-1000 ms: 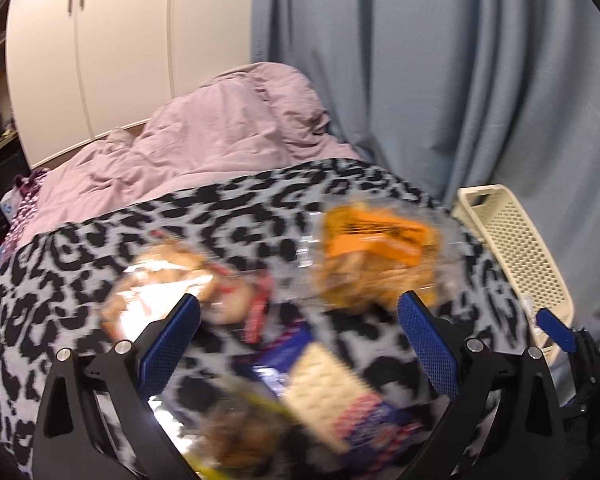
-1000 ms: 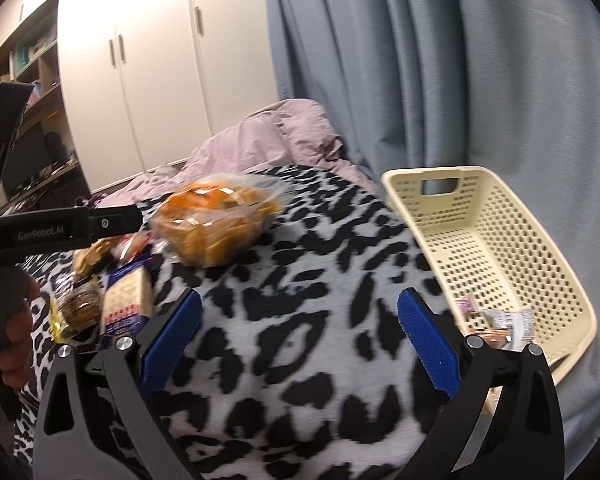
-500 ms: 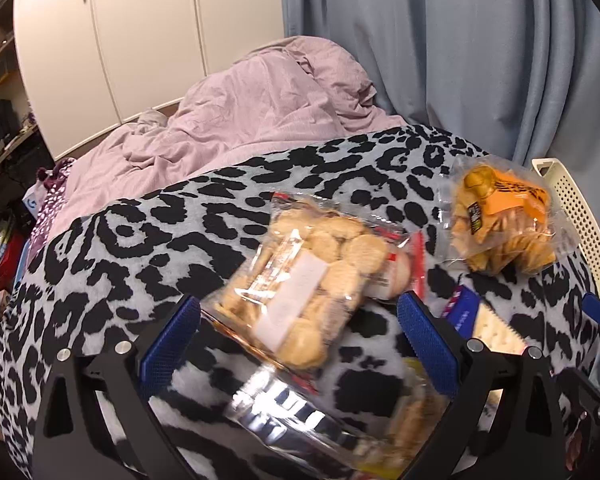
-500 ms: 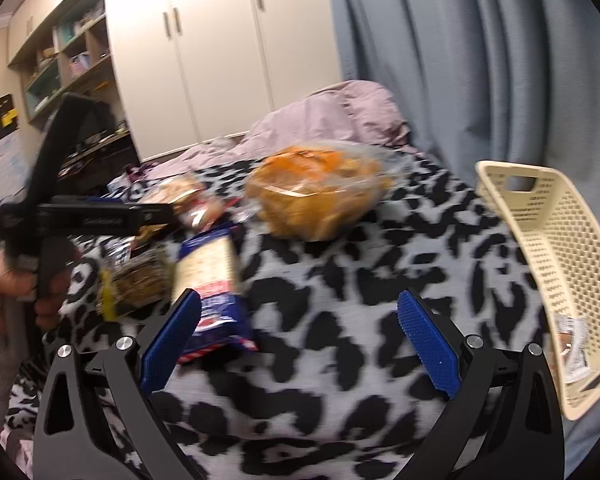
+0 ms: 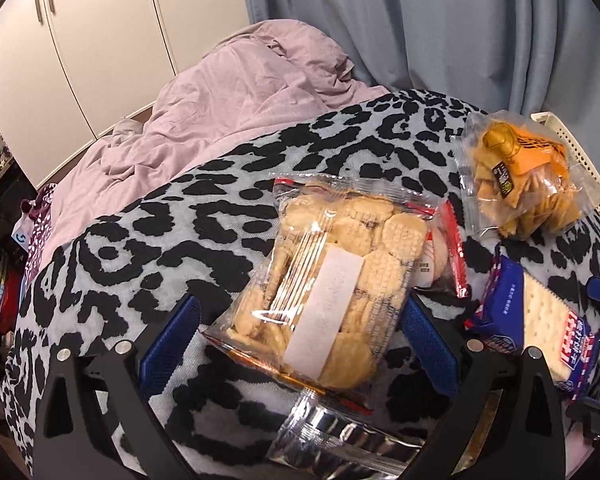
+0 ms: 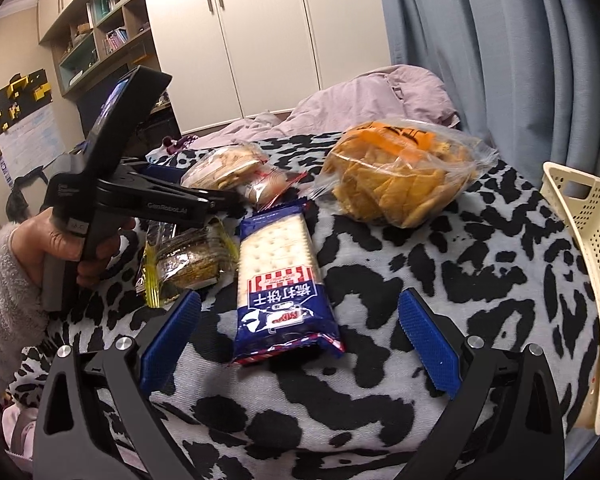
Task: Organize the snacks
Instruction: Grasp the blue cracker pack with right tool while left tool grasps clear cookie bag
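Snacks lie on a leopard-print blanket (image 6: 480, 264). My left gripper (image 5: 300, 340) is open, its blue pads either side of a clear bag of round biscuits (image 5: 332, 280); whether they touch it I cannot tell. My right gripper (image 6: 296, 336) is open around the near end of a blue cracker pack (image 6: 280, 280), also in the left wrist view (image 5: 540, 328). An orange chip bag (image 6: 400, 176) lies beyond; it shows in the left wrist view (image 5: 524, 184) too. A small yellow-edged snack pack (image 6: 188, 264) lies left of the crackers. The left gripper's body (image 6: 140, 200) hovers over the biscuit bag (image 6: 232, 168).
A cream perforated basket (image 6: 588, 240) sits at the blanket's right edge with small packets inside. A crumpled pink duvet (image 5: 228, 92) lies behind the snacks. A blue curtain (image 6: 500, 40) hangs at the right, white wardrobes (image 6: 260, 28) at the back.
Both grippers swung left and moved closer to the snacks. The biscuit bag now sits between the left pads, and the cracker pack has come between the right pads.
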Tool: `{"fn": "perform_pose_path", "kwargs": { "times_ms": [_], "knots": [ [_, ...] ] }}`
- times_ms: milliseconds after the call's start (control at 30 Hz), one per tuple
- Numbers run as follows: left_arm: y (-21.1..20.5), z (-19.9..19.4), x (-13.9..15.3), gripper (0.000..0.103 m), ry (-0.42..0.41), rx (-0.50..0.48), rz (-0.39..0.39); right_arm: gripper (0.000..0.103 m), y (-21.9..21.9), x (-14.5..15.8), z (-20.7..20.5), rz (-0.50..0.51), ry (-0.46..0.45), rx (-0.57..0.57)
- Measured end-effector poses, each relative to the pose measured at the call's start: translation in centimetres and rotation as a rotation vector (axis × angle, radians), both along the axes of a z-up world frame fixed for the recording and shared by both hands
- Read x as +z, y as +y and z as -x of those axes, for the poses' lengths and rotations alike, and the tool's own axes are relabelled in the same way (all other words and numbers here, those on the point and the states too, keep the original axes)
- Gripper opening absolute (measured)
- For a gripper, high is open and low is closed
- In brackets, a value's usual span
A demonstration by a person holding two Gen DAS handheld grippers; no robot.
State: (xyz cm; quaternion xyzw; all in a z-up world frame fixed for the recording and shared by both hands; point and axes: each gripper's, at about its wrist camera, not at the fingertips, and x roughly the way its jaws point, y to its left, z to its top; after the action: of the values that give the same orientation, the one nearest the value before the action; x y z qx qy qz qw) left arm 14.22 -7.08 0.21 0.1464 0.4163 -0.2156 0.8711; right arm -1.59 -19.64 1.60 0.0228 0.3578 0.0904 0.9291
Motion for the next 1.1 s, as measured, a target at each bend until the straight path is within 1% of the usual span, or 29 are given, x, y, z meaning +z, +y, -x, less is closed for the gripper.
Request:
{"fn": "perform_pose_path", "kwargs": {
  "times_ms": [33,100,233,267,300,333,533,633,667,833,1100],
  "knots": [
    [0.0,-0.1,-0.1,0.098,0.003,-0.002,0.004,0.1,0.1,-0.1,-0.1,0.003,0.002,0.001],
    [0.2,-0.4,-0.1,0.093,0.017,-0.002,0.015,0.1,0.3,-0.3,-0.3,0.006,0.007,0.003],
    [0.6,-0.7,0.0,0.086,0.018,0.003,0.04,0.1,0.6,-0.5,-0.6,0.007,0.009,0.011],
    [0.7,-0.7,0.1,0.082,0.017,0.003,0.044,0.1,0.7,-0.6,-0.6,0.007,0.009,0.012],
    [0.8,-0.6,0.2,0.076,0.016,-0.005,0.056,0.1,0.8,-0.6,-0.8,0.009,0.01,0.015],
    [0.8,-0.6,0.3,0.073,0.015,-0.007,0.058,0.1,0.8,-0.7,-0.9,0.01,0.01,0.017],
    [0.9,-0.1,0.7,0.073,0.016,0.002,0.074,0.1,1.1,-0.9,-1.5,0.018,0.017,0.018],
    [1.4,0.4,1.5,0.071,0.005,0.015,0.101,0.1,1.3,-1.0,-1.7,0.021,0.019,0.018],
    [1.5,0.6,1.7,0.059,0.003,0.014,0.111,0.1,1.3,-1.1,-1.8,0.024,0.02,0.019],
    [2.5,0.7,3.0,0.059,0.005,0.049,0.158,0.1,1.5,-1.5,-2.8,0.052,0.033,0.017],
    [2.8,0.8,3.1,0.059,-0.006,0.057,0.163,0.1,1.9,-2.0,-4.3,0.117,0.029,0.019]
  ]
}}
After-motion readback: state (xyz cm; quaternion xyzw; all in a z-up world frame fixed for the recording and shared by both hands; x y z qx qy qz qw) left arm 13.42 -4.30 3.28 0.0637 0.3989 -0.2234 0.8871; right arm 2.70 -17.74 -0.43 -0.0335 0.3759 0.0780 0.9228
